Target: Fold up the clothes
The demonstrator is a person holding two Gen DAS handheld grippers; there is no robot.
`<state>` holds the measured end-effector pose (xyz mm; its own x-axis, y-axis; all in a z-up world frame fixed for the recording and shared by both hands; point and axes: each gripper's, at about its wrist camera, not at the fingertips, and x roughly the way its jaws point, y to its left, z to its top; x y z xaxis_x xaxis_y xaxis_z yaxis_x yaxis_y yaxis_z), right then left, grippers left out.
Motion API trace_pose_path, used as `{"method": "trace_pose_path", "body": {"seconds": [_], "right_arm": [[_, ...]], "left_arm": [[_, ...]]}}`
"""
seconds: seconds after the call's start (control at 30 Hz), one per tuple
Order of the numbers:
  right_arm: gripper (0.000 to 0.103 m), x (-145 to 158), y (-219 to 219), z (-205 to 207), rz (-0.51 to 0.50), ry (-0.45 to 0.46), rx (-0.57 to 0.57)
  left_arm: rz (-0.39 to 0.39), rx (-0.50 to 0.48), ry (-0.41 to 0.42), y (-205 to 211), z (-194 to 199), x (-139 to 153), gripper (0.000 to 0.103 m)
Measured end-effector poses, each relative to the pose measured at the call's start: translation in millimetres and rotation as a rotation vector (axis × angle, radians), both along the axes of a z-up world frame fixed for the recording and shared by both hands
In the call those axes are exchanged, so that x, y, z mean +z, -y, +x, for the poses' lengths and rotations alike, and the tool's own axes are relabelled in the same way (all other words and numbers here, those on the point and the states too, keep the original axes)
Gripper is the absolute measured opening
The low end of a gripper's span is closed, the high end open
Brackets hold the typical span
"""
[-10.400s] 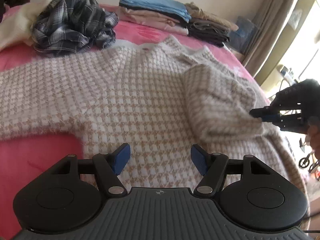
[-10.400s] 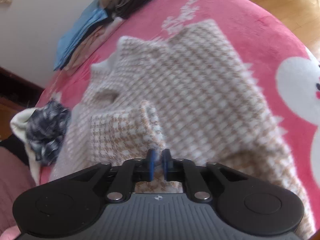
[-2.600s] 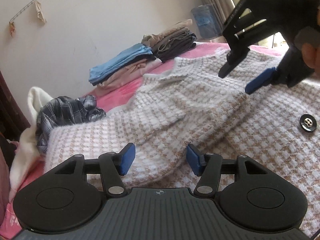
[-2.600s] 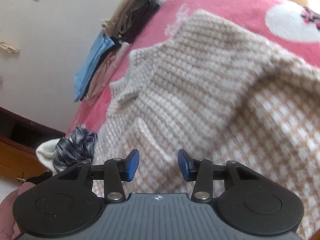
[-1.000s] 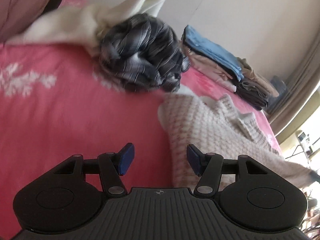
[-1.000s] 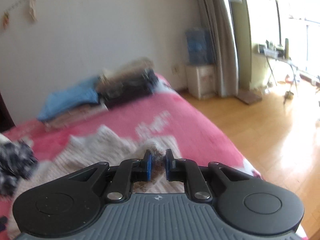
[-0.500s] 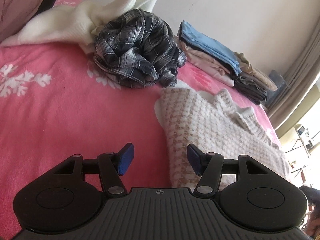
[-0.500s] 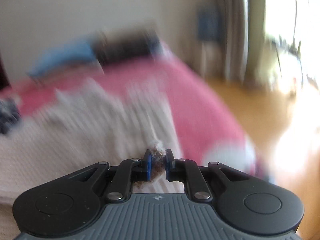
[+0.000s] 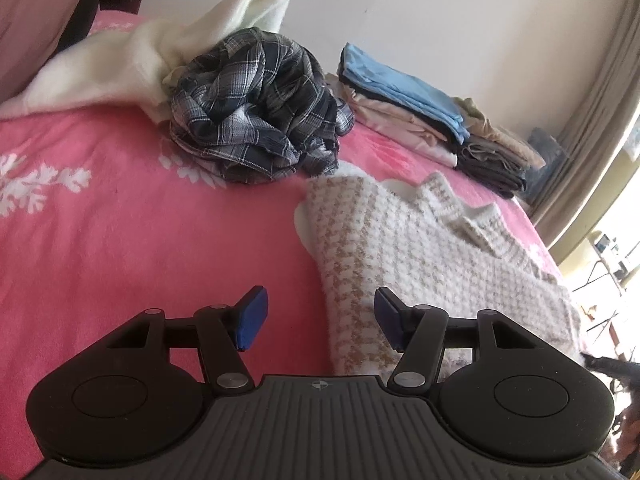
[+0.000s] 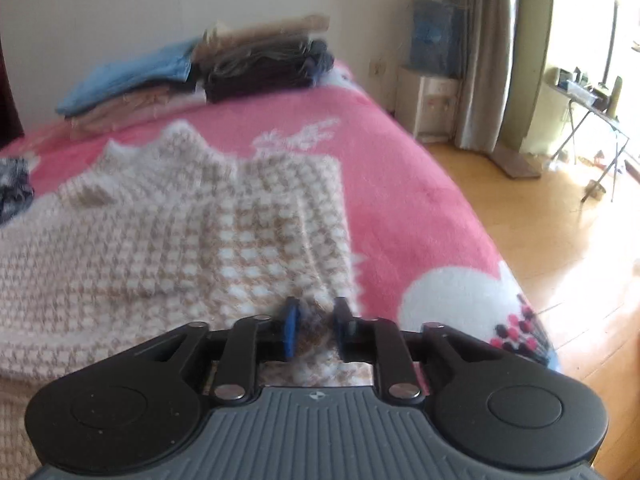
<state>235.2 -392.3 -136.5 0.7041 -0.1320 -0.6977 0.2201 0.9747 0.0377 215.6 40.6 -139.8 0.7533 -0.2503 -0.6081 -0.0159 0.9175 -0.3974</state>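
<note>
We see a fuzzy, chunky-knit houndstooth sweater [image 9: 432, 256] on a plush, fleecy pink blanket [image 9: 120, 232]. The crumpled plaid shirt [image 9: 256, 108] looks like thin woven cotton, the gripper bodies are matt black plastic, and the floor [image 10: 568, 240] is glossy wood.

black hand-held gripper [image 9: 318, 320], blue pads [image 9: 250, 317], silver screws

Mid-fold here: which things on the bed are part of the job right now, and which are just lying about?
In the job:
- checked knit sweater
- right hand-held gripper, jaws opening, sweater edge between them
- left hand-held gripper, open, empty

Lying about:
- crumpled plaid shirt
- cream garment
- folded stacks
- pink blanket
</note>
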Motion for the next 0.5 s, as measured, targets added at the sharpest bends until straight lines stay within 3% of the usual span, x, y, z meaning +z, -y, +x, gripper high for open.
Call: {"method": "trace_pose_path", "body": {"seconds": [0.17,0.4,0.43,0.5], "right_arm": [[0.042,22.0,21.2,3.7,0.2,0.066,-0.107],[0.046,-1.6,30.5,42.5,0.255,-0.068,-0.085],[0.044,-2.2,29.7,42.2,0.251,-0.06,-0.079],[0.02,0.1,24.4,38.7,0.209,-0.048,-0.065]], "left_arm": [[-0.001,0.002,-0.003,0.9,0.5,-1.3,0.059],[0.038,-0.006,0.011,5.3,-0.5,-0.9,0.061],[0.047,-0.008,0.013,6.3,-0.7,-1.0,0.061],[0.062,-0.01,0.016,8.6,-0.7,-1.1,0.061]]}}
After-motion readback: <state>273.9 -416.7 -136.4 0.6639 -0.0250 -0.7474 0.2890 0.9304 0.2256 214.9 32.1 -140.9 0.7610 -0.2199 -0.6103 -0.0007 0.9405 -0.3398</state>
